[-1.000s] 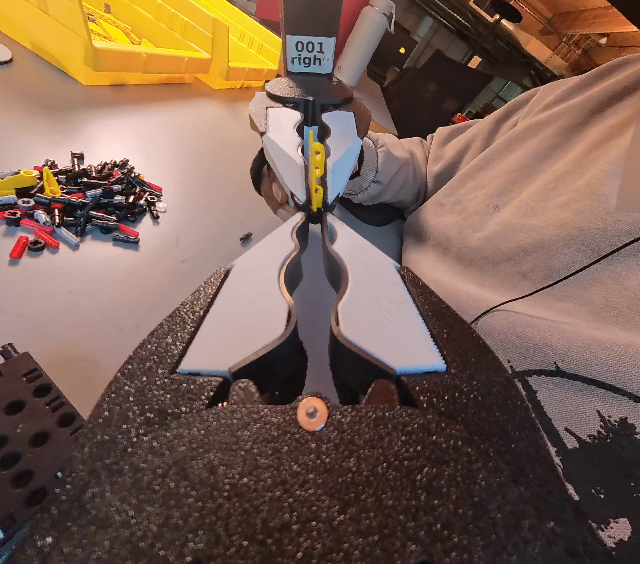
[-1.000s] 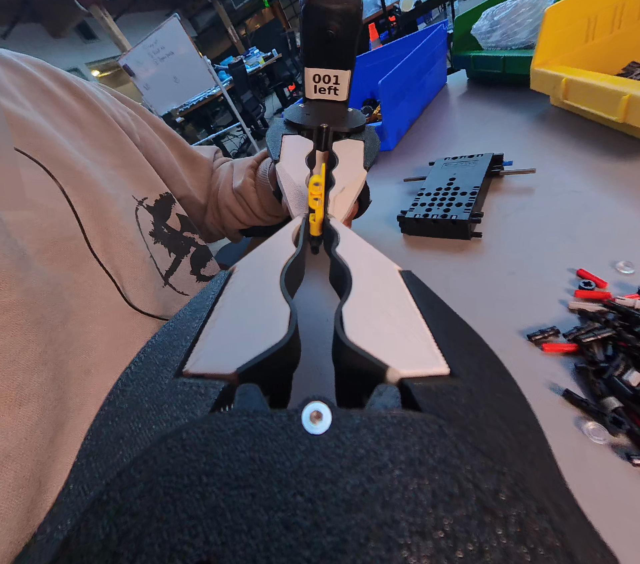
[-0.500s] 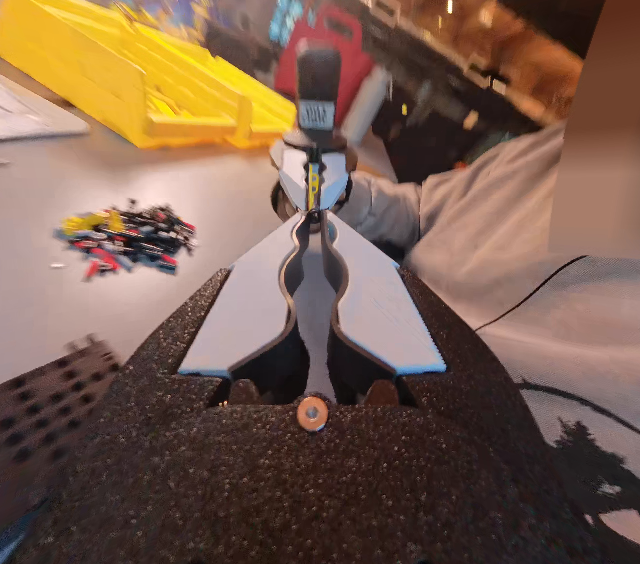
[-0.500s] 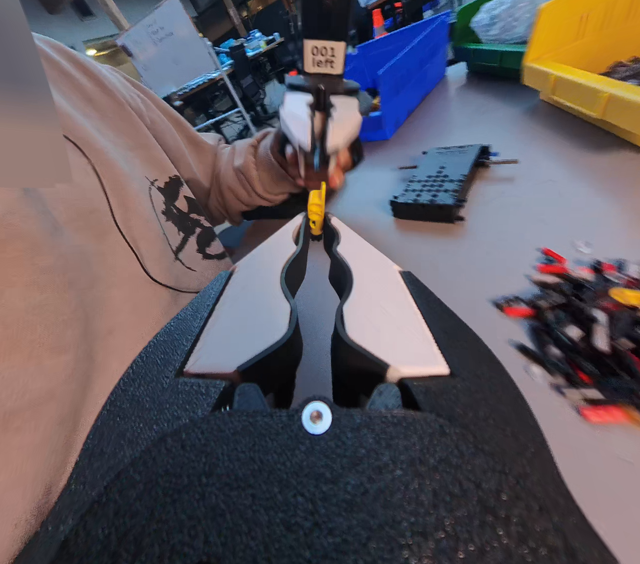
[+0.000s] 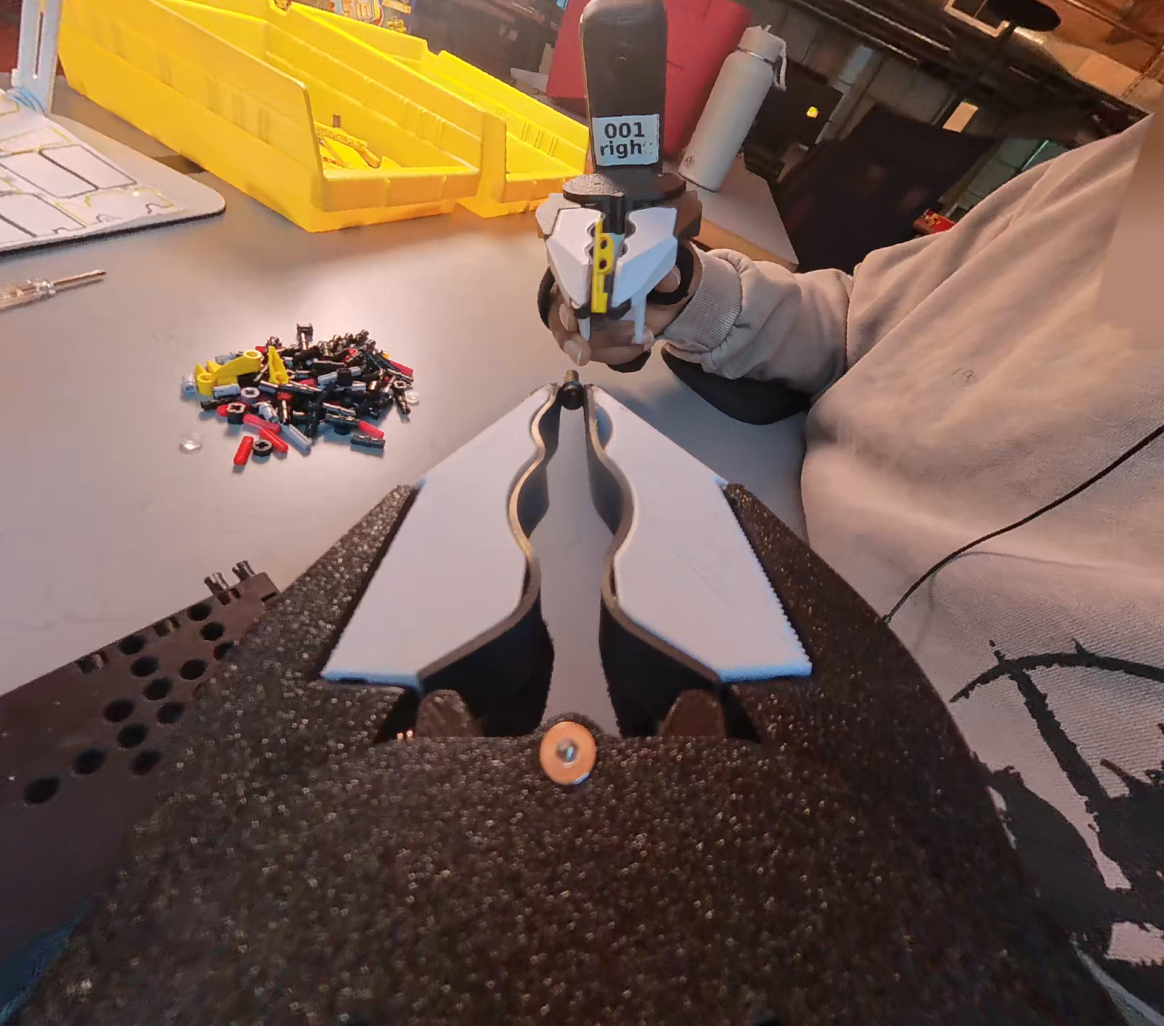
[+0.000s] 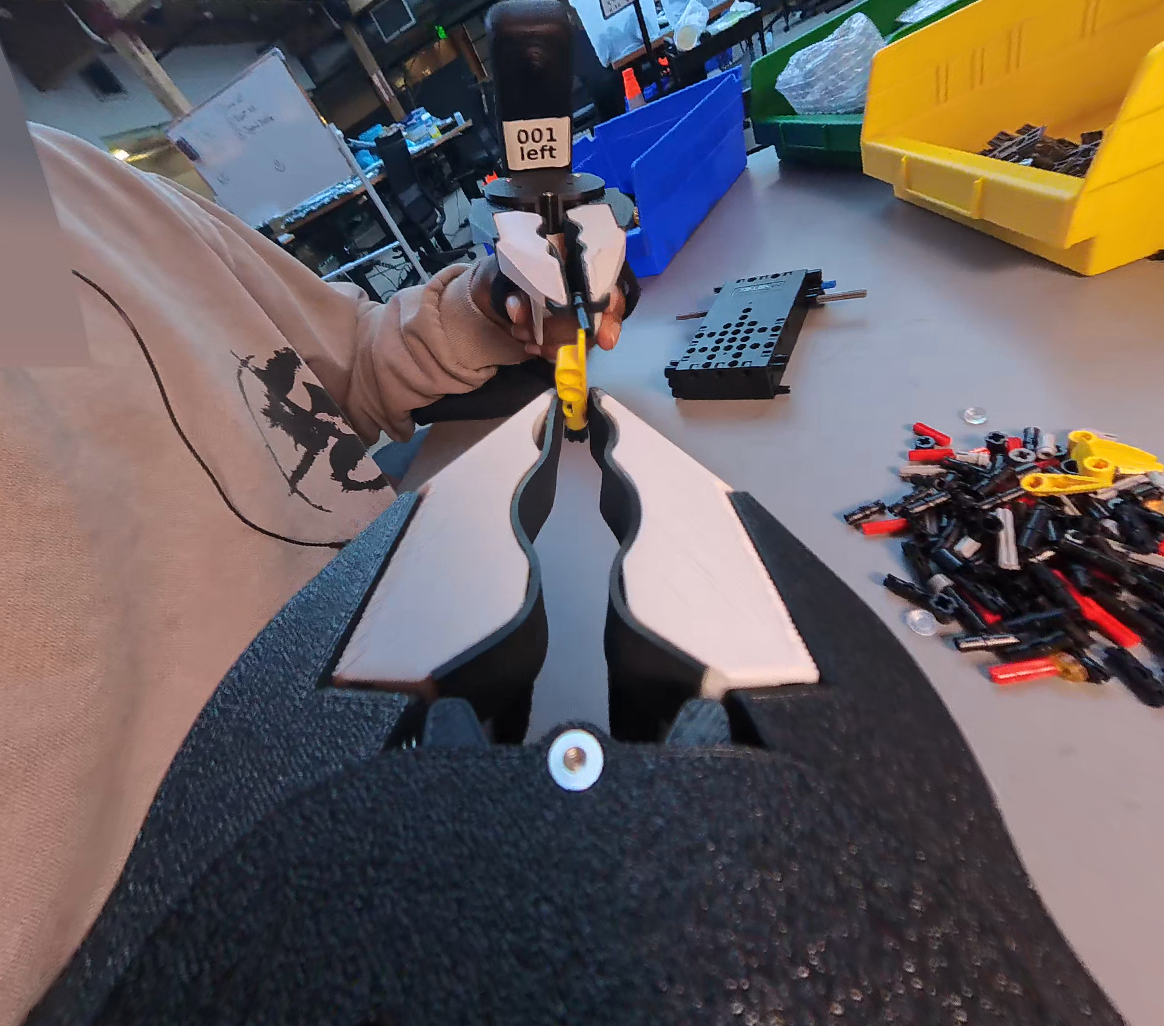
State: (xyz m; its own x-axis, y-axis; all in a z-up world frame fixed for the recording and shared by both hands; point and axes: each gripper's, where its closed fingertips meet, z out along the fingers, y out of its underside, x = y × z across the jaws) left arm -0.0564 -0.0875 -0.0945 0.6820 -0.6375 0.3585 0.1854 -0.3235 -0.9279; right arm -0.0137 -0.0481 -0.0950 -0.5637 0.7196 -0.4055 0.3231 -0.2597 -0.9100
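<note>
In the left wrist view my left gripper [image 5: 570, 394] is shut on a small black pin [image 5: 572, 383] whose tan tip sticks out past the fingertips. Facing it, a short way off, the right gripper [image 5: 608, 325] holds a yellow holed beam [image 5: 603, 265] upright. In the right wrist view my right gripper [image 6: 573, 413] is shut on the lower end of that yellow beam [image 6: 571, 375]. The left gripper [image 6: 567, 315] points back at it with the black pin [image 6: 578, 303] just above the beam's top end. Whether pin and beam touch I cannot tell.
A pile of small black, red, grey and yellow parts [image 5: 302, 397] lies on the grey table, also in the right wrist view [image 6: 1033, 542]. A black perforated plate [image 6: 743, 340] lies nearby. Yellow bins [image 5: 283, 101], a blue bin [image 6: 680, 158] and a white bottle [image 5: 724, 114] stand behind. A person's sweatshirt fills one side. The grippers' ends are close to 7 cm from one another.
The two grippers were tip to tip, with the yellow beam between them. They have drawn apart; the right keeps the beam and the left holds the pin.
</note>
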